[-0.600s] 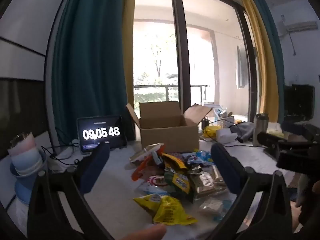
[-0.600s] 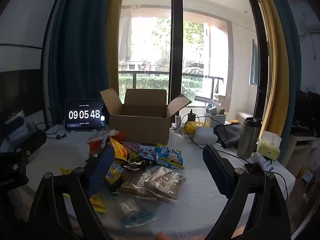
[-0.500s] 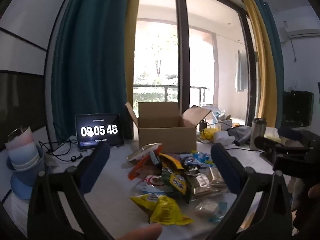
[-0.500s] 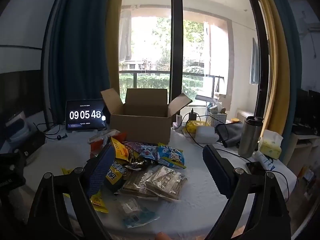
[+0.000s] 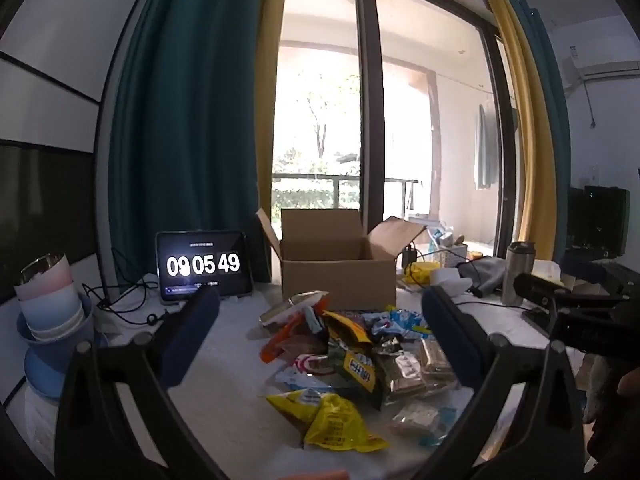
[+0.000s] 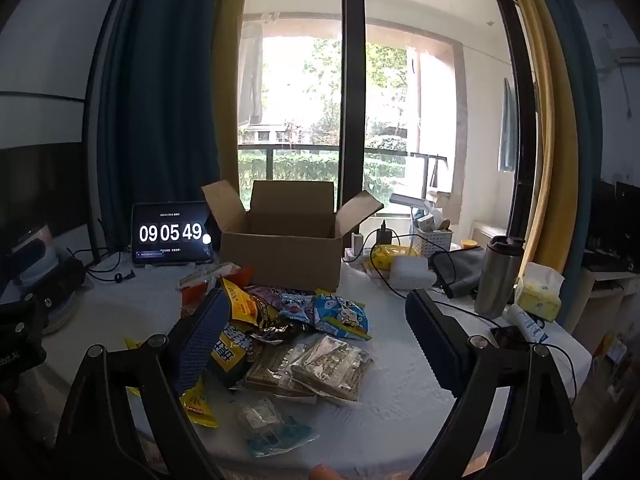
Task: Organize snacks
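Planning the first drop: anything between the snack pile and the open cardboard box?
Nothing visible. The heap of snack packets lies on the white table directly before the brown cardboard box, flaps open.

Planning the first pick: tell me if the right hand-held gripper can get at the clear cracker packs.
Probably yes: the right hand-held gripper is open, and the clear cracker packs lie uncovered at the pile's near edge.

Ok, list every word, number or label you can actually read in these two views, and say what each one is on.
"09 05 49": on the dark tablet screen propped left of the open brown cardboard box.
Small text lines above and below those digits: too small to read.
Printing on the yellow snack bag and the other crinkly wrappers in the snack pile: blurred, unreadable.
White tube beside the steel tumbler: label unreadable.
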A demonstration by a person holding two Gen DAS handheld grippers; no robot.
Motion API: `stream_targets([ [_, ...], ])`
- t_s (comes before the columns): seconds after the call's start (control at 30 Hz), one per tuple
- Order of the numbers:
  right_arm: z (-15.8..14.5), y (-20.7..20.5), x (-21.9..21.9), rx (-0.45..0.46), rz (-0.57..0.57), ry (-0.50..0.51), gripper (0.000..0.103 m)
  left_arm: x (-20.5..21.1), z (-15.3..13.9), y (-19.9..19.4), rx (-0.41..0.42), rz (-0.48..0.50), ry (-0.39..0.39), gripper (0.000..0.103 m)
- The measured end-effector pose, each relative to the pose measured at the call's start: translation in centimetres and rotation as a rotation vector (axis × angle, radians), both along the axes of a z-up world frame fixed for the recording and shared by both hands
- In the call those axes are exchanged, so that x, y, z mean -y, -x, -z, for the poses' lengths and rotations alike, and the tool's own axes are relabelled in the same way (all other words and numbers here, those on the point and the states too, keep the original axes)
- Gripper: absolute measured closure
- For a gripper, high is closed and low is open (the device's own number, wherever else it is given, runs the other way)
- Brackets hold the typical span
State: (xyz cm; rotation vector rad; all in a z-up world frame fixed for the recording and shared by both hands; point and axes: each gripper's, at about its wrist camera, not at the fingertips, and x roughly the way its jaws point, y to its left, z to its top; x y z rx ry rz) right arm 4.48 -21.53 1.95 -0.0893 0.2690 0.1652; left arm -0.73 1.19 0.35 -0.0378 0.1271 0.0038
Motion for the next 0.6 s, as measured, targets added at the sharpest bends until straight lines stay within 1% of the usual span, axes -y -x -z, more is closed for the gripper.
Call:
stream_targets([
  [0.6,0.08,-0.05,-0.08,-0.013,-0.002,-0.007,0.011,0.29,0.37,0.09,-0.005,-0.013,-0.003,0.001],
])
